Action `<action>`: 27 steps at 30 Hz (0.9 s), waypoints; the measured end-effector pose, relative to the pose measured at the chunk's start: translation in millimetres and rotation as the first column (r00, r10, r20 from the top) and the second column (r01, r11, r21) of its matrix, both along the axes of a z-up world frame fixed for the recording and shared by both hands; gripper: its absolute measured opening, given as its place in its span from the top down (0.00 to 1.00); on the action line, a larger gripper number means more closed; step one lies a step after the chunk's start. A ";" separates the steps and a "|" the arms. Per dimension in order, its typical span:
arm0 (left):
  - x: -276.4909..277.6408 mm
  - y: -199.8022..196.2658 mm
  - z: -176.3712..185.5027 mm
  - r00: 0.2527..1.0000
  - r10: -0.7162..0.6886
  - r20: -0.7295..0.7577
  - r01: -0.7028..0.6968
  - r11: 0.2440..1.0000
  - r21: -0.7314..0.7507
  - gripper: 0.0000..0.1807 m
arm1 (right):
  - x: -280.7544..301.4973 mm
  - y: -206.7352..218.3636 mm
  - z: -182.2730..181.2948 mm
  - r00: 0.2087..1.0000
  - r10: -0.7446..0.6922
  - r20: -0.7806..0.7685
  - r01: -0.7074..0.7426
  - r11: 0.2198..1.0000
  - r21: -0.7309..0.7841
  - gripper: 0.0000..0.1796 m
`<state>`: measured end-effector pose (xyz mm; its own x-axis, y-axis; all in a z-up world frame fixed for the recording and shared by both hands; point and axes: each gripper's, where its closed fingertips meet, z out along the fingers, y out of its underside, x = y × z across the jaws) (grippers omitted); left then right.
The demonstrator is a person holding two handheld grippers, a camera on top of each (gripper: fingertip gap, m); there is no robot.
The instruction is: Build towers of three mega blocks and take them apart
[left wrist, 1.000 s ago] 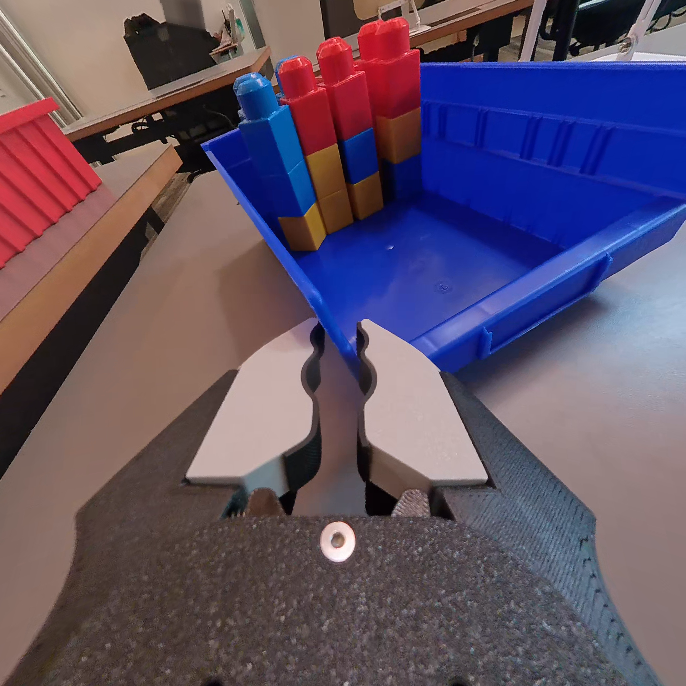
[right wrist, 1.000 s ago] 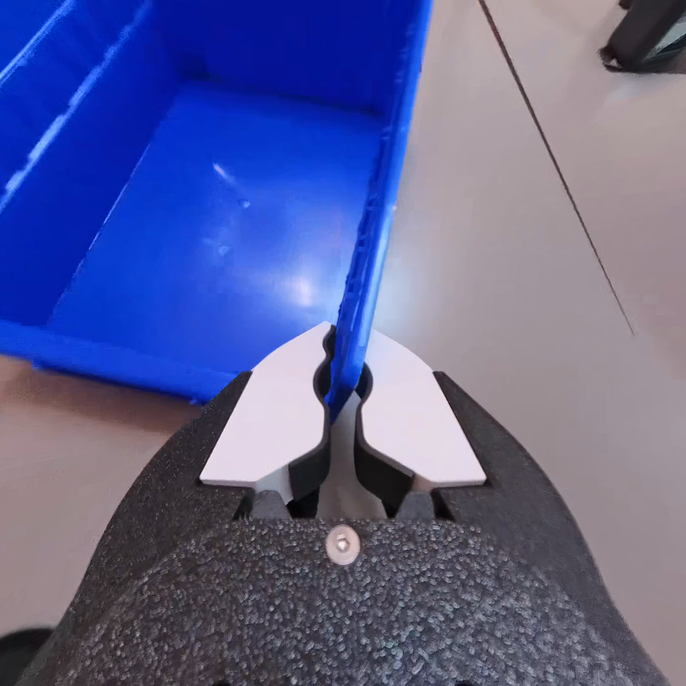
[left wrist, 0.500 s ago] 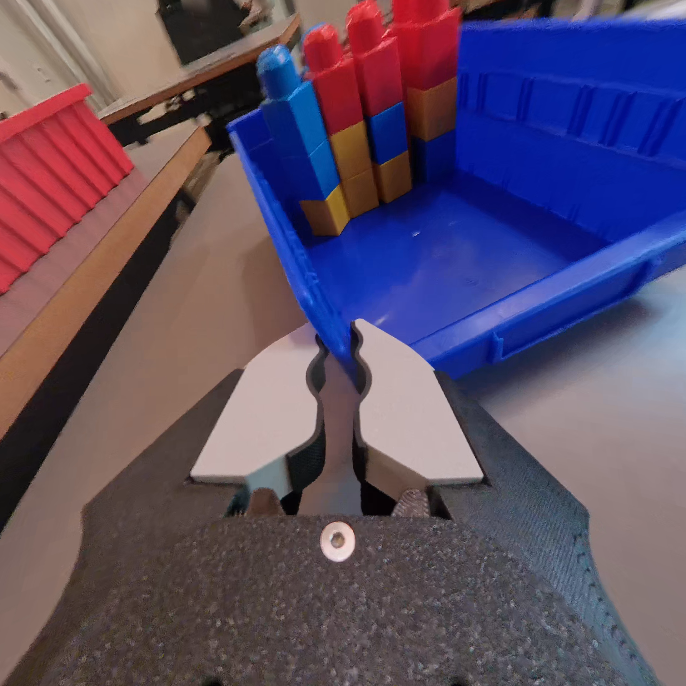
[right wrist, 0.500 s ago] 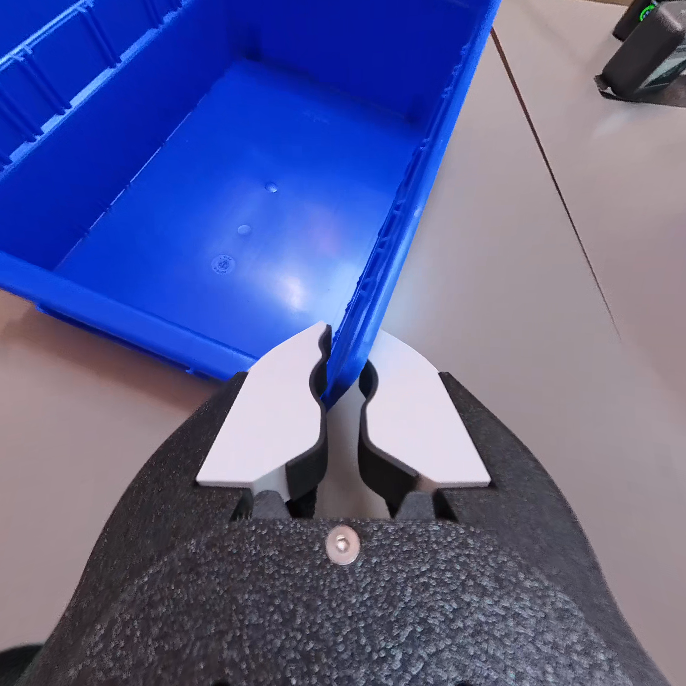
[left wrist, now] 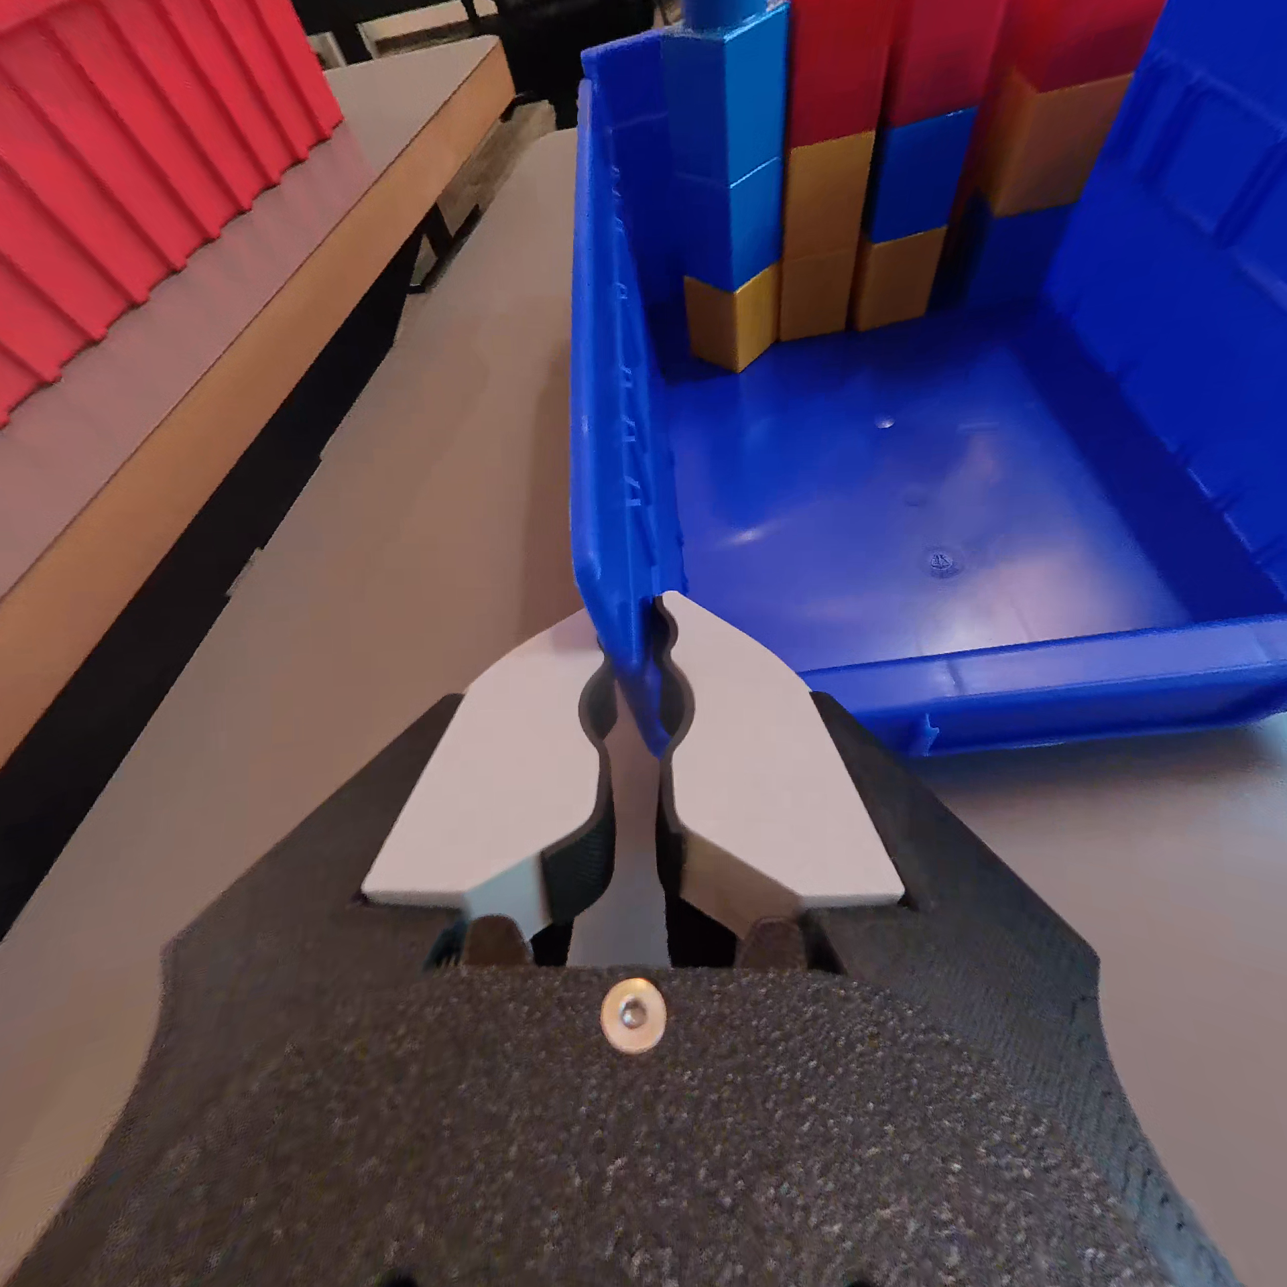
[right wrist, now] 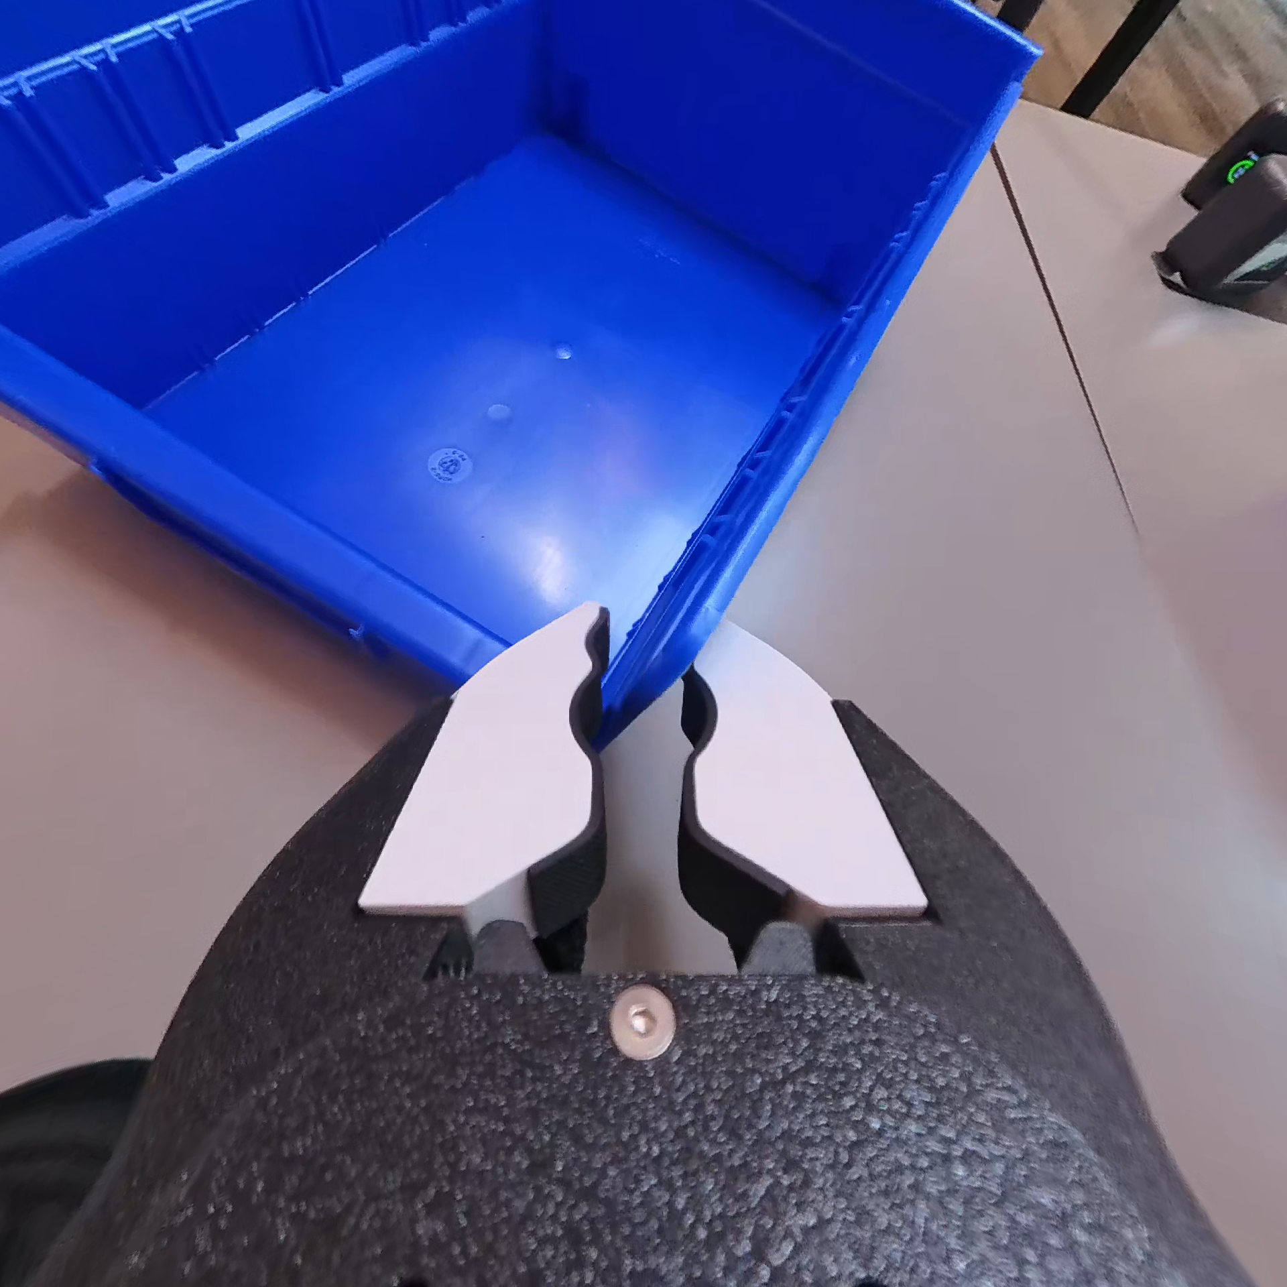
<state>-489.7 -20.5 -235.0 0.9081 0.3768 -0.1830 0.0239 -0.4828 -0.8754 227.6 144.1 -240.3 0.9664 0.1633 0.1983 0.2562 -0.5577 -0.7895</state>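
A blue bin (left wrist: 613,348) stands on the grey table (left wrist: 383,627). Several three-block towers stand in its far left corner: a blue-blue-yellow tower (left wrist: 731,160), a red-yellow-yellow tower (left wrist: 825,230), a red-blue-yellow tower (left wrist: 905,209) and a red-orange-blue tower (left wrist: 1044,160). Their tops are cut off by the frame. My left gripper (left wrist: 637,627) is shut on the bin's left wall at the near corner. My right gripper (right wrist: 654,627) straddles the right wall of the bin (right wrist: 801,453) at its near corner. Its jaws stand apart, and only the left pad is against the wall.
A red ribbed bin (left wrist: 139,174) sits on a wooden-edged table to the left, across a dark gap. Two black devices (right wrist: 1239,230) lie on the table to the far right, beyond a seam (right wrist: 1065,313). The near half of the bin floor (right wrist: 487,348) holds nothing. Spacing between my two grippers at the tips: around 75 cm.
My left gripper closed onto the bin's left wall and moved in closer. My right gripper's jaws widened from their grip on the right wall, and more of the bin now shows in its view.
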 end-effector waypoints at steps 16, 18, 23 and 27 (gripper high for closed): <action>30.2 -29.8 99.5 0.990 -0.126 -0.069 0.141 0.940 0.311 0.82 | -54.0 -39.0 133.6 0.956 0.288 -0.058 -0.245 0.892 0.380 0.76; 36.3 -15.4 130.3 0.973 -0.205 -0.108 0.228 0.930 0.289 0.82 | -108.8 -45.1 163.5 0.864 0.495 -0.091 -0.408 0.795 0.449 0.76; 30.7 57.8 143.9 0.910 -0.411 -0.048 0.414 0.904 0.103 0.75 | -206.4 -37.5 180.1 0.598 0.753 -0.275 -0.561 0.638 0.528 0.75; -11.9 111.9 99.0 0.912 -0.410 0.023 0.409 0.903 -0.134 0.71 | -237.3 -28.9 148.7 0.537 0.776 -0.331 -0.560 0.621 0.548 0.78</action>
